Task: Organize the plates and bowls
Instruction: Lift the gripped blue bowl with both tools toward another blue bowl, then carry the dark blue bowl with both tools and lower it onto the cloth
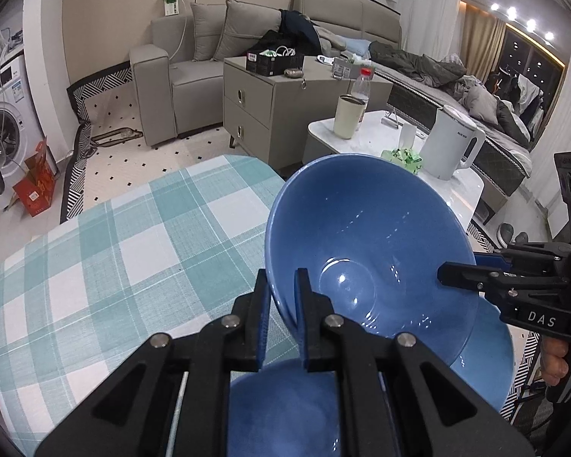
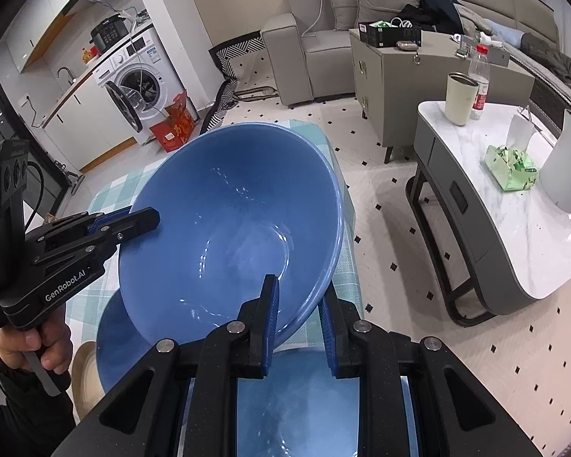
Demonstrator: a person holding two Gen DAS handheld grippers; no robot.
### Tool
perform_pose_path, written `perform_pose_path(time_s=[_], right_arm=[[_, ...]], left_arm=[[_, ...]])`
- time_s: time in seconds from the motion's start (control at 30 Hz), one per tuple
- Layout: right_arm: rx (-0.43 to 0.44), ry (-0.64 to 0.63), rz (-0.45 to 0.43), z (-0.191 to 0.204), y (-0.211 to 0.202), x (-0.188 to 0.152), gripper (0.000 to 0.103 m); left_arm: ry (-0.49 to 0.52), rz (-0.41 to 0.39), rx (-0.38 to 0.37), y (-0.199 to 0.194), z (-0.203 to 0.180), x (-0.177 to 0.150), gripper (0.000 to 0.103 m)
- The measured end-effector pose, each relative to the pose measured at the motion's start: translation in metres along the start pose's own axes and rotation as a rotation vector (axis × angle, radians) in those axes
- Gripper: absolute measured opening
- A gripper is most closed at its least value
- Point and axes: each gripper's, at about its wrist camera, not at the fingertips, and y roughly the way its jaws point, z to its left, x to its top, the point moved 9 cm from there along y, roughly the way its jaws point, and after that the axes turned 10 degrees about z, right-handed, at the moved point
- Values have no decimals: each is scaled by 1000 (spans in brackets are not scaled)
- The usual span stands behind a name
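Left wrist view: one blue bowl [image 1: 369, 251], tilted, centre-right of frame. Left gripper [image 1: 283, 304] pinches its near rim, one finger inside, one outside. Right gripper [image 1: 460, 278] pinches the rim at right. Two more blue dishes below: one [image 1: 285, 411] at bottom centre, one [image 1: 487, 361] lower right. Checked cloth [image 1: 114, 266] lies bare across the left half.

Right wrist view: same bowl [image 2: 240, 228] at centre, its far rim over the cloth's [image 2: 346, 266] edge. Right gripper [image 2: 299, 312] pinches the near rim; left gripper [image 2: 133, 224] pinches at left. One marble table [image 2: 514, 228] at right, tiled floor [image 2: 384, 205] between.
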Motion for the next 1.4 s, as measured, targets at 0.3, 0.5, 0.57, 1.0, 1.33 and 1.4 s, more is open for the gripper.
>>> perform_pose_path(time_s=[0.3, 0.5, 0.57, 1.0, 1.33, 1.4], right_arm=[[14, -39, -36, 26, -23, -5, 21], [34, -58, -42, 45, -29, -10, 21], [39, -65, -41, 51, -30, -12, 21], [65, -106, -22, 83, -30, -27, 21], [75, -129, -12, 96, -27, -46, 21], [73, -135, -4, 98, -25, -51, 21]], left_arm=[[-18, -40, 27, -33, 7, -11, 9], [-33, -55, 46, -49, 14, -24, 9], [-39, -56, 49, -54, 17, -29, 10], [-72, -55, 76, -70, 34, -57, 10], [-88, -46, 86, -74, 38, -84, 10], [-91, -43, 89, -74, 38, -88, 10]])
